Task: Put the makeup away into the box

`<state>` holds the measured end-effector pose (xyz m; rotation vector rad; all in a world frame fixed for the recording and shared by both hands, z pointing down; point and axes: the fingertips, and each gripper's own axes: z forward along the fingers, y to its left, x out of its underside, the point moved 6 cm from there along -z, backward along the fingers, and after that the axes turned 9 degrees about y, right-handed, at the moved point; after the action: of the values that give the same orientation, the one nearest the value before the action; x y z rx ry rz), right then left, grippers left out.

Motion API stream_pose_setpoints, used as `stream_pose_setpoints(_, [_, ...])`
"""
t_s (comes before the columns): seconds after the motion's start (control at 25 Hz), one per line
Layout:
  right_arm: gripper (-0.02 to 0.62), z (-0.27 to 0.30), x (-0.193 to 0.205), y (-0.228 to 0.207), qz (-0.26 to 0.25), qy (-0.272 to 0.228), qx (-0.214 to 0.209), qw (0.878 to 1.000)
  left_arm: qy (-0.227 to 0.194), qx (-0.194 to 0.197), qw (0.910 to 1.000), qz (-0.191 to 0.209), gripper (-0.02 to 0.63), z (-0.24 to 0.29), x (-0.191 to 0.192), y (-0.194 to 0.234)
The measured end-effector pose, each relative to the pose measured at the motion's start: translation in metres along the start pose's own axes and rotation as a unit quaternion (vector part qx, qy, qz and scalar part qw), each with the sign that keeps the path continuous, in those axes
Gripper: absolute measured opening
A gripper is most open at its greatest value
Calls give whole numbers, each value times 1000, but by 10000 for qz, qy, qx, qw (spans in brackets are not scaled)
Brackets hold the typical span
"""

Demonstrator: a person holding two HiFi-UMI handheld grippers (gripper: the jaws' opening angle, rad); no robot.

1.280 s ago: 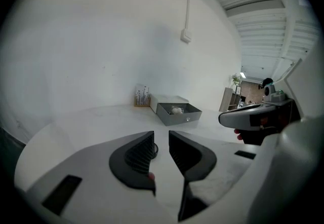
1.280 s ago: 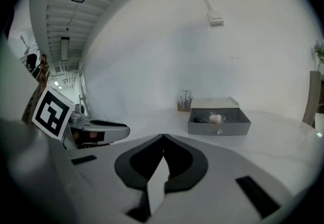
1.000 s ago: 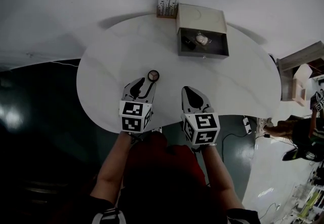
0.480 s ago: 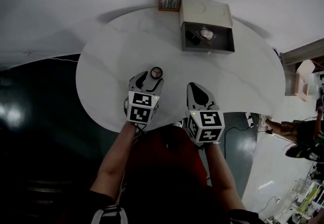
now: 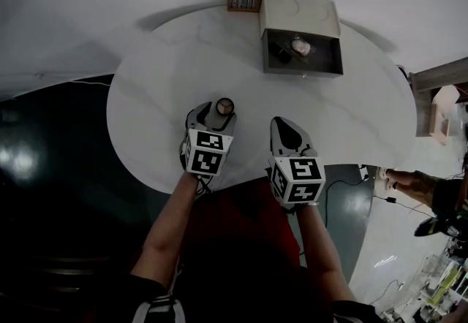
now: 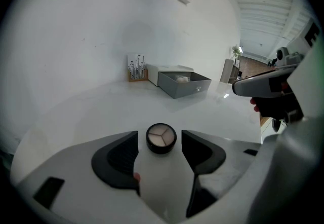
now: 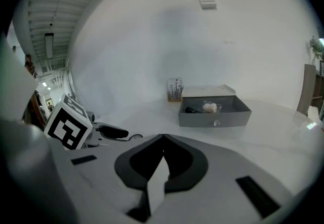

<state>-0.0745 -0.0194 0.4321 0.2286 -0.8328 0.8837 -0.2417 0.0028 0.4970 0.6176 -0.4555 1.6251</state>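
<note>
Your round white table (image 5: 161, 95) carries the open box (image 5: 300, 11) at its far edge. Your right gripper (image 5: 287, 133) hovers with its jaws pressed together, empty. Your left gripper (image 5: 213, 115) has just been opening its jaws. They stand spread either side of the compact (image 6: 161, 137) on the table without touching it. The left gripper view shows its three-part face, the head view only a small disc.

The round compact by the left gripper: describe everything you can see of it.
The compact is a small round disc with a black rim and a pale face split into three wedges, likely plastic. It lies flat on the white table, well apart from the box. It sits between the jaws of the left hand-held gripper, which have just been opening; neither pad touches it.
</note>
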Motion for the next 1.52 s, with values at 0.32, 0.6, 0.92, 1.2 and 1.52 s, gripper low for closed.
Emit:
stream_pose_setpoints(0.32, [14,10,-5,-11,-6,90,-3,10000,168,-76,9998,20,247,13,-3,-1])
stream_pose_setpoints(0.6, [14,18,-6,-14,-34,169,-69,9998,319,-269,9989,210,247,20,-4,-3])
stream_pose_setpoints(0.92, [14,23,-8,-18,-34,218,-95,9997,428,-234,9985,250,247,23,-6,-4])
stream_pose_setpoints(1.2, [14,22,-7,-16,-54,208,-74,9997,473,-178,9984,251,241,24,-5,-5])
stream_pose_setpoints(1.52, [14,7,-8,-17,-71,88,45,9999,280,-64,9992,293,238,10,-13,-7])
